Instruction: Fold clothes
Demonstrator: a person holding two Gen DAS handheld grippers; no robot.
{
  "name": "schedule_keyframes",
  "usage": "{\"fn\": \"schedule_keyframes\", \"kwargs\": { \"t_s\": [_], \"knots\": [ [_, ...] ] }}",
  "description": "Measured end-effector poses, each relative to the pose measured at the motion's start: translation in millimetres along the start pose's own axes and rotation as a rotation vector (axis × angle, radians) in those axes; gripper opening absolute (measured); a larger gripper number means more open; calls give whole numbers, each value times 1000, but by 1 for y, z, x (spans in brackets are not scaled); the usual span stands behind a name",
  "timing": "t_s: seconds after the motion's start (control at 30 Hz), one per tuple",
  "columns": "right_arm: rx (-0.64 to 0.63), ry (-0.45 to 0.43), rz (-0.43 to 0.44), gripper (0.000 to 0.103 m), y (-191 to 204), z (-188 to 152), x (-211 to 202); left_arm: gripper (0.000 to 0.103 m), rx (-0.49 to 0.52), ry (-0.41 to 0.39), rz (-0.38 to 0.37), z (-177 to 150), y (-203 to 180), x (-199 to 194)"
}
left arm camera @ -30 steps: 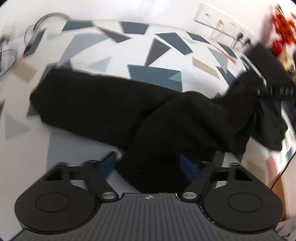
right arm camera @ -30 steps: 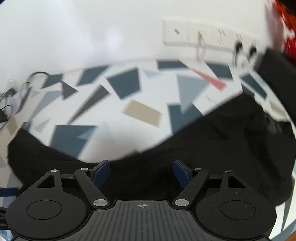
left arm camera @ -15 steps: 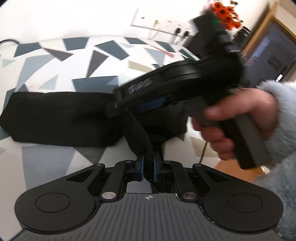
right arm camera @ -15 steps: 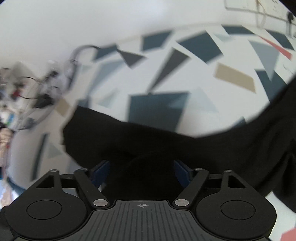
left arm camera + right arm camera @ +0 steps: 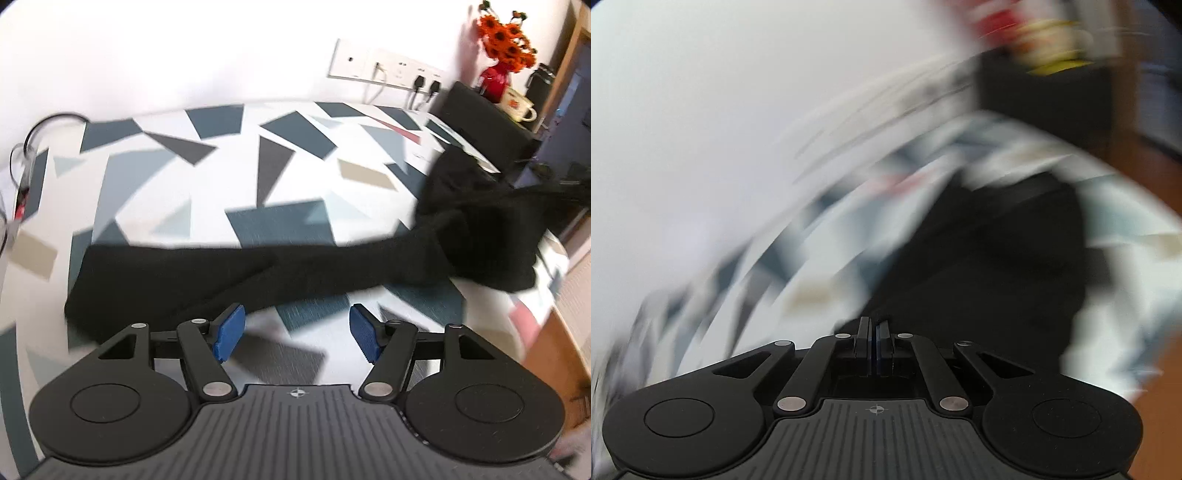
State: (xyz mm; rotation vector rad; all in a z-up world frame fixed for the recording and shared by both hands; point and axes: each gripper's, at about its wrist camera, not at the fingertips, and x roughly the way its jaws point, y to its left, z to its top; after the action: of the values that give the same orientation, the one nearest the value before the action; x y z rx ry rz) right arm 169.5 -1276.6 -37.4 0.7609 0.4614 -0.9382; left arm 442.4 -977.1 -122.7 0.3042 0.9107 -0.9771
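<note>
Left wrist view shows the black garment (image 5: 229,273) stretched across the patterned tabletop (image 5: 280,155), just beyond the left hand-held gripper (image 5: 295,334), whose blue pads (image 5: 229,330) are spreading apart with nothing between them. Right wrist view is blurred; the right hand-held gripper (image 5: 874,341) has its jaws together, the dark cloth directly ahead, though whether they pinch it I cannot tell.

No text, label, brand or number can be read in either view; the right wrist view is blurred, and the far wall's socket strip (image 5: 384,72) shows no legible marking
</note>
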Motion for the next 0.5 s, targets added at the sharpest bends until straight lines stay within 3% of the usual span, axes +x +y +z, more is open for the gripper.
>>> {"fn": "schedule_keyframes", "kwargs": {
  "t_s": [0.1, 0.13, 0.2, 0.33, 0.43, 0.5],
  "knots": [
    [88, -259, -135, 2, -47, 23, -44, 71, 79, 18, 4, 12, -21, 23],
    [101, -289, -157, 2, -57, 25, -51, 73, 110, 24, -1, 15, -31, 30],
    [99, -268, -167, 2, -69, 26, -52, 75, 161, 33, -17, 15, -48, 40],
    [25, -91, -117, 2, -61, 5, -9, 76, 179, 57, -41, 11, -62, 54],
    [-33, 123, -38, 3, -34, -22, 42, 83, 201, 59, 10, 7, -63, 56],
    [-67, 268, 4, 12, -10, -40, 73, 84, 226, 57, 50, 6, -61, 55]
  ]
}}
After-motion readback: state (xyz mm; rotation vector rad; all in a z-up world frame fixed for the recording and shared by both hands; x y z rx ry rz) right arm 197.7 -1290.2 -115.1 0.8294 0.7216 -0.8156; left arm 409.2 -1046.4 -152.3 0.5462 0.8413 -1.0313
